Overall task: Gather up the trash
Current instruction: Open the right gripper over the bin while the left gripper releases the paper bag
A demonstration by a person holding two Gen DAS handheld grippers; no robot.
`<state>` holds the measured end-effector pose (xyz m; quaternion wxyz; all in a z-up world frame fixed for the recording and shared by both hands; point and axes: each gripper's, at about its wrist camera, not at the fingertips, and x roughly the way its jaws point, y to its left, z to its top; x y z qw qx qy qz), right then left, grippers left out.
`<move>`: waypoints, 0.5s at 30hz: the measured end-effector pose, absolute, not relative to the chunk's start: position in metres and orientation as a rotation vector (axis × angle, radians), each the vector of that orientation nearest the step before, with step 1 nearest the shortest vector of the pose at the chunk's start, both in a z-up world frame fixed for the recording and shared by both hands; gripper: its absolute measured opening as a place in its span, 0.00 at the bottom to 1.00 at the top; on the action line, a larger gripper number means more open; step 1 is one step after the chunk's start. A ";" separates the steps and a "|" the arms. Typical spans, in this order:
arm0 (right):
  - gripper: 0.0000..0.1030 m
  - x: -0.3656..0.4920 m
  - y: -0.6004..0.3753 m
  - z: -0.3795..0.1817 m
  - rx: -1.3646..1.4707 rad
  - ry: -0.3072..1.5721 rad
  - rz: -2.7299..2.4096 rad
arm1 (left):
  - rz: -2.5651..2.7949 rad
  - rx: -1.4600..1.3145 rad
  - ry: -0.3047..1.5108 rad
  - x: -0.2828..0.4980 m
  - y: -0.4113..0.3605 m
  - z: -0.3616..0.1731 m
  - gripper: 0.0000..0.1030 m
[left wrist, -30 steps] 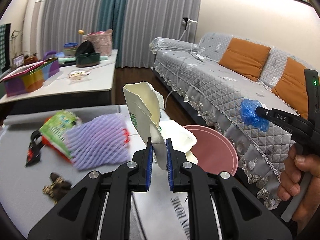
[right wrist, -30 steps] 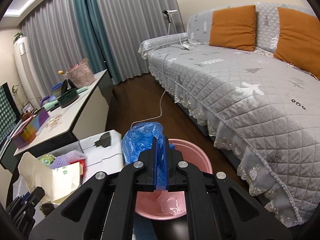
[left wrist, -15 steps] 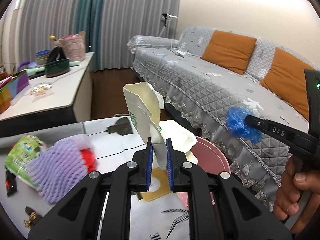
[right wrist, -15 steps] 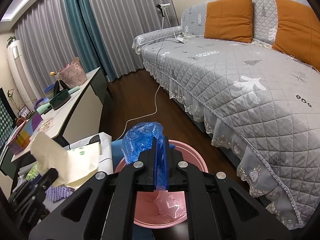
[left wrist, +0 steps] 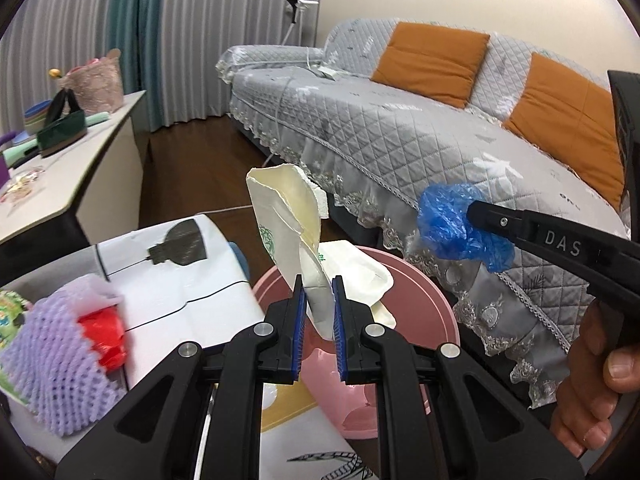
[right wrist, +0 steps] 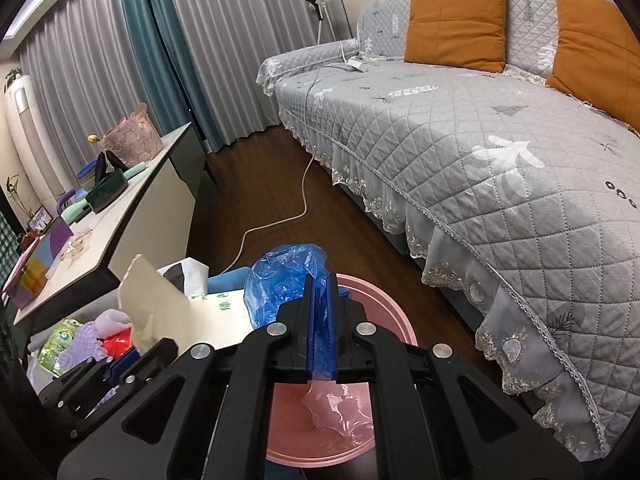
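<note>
My left tool [left wrist: 316,308] is clamped on a torn paper bag [left wrist: 288,216], which stands up from the pads and leans to one side. My right tool [right wrist: 320,320] is pressed together on a crumpled blue plastic bag [right wrist: 280,284]. I take the pink bin [right wrist: 384,320] as my landmark. It stands on the floor between the tabletop [left wrist: 192,280] and the sofa [right wrist: 480,140]. The paper bag is over the tabletop-side rim of the bin, and its lower white part hangs toward the inside. The blue plastic bag is over the rim on the far side, more toward the sofa.

I judge that both pieces are close to being dropped, and I see some risks. The paper bag is tall and light, so if I let go now it may tip over the rim and land on the tabletop or on the floor beside the bin. The blue plastic is very thin; it may stick to the pads or float away from the bin toward the sofa skirt. The two tools are near each other above the bin, so they may knock together if I lower both at once.

More trash waits on the tabletop, on the side away from the sofa: a purple foam net [left wrist: 52,364], a red wrapper [left wrist: 102,332] touching it, and a green packet [right wrist: 60,340].
</note>
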<state>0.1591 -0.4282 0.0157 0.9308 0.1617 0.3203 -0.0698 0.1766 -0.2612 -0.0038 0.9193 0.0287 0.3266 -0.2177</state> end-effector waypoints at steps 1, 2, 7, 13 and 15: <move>0.05 0.160 -0.429 0.014 0.334 0.659 -0.143 | -0.451 0.064 0.674 0.179 -0.263 -0.005 0.12; 0.06 0.161 -0.430 0.013 0.335 0.662 -0.144 | -0.453 0.067 0.678 0.182 -0.264 -0.007 0.12; 0.26 0.166 -0.434 0.007 0.353 0.680 -0.158 | -0.464 0.055 0.725 0.194 -0.262 -0.016 0.30; 0.51 0.166 -0.438 0.006 0.366 0.683 -0.169 | -0.451 0.030 0.725 0.189 -0.250 -0.014 0.33; 0.54 0.164 -0.437 0.007 0.360 0.681 -0.166 | -0.443 0.019 0.721 0.186 -0.246 -0.012 0.35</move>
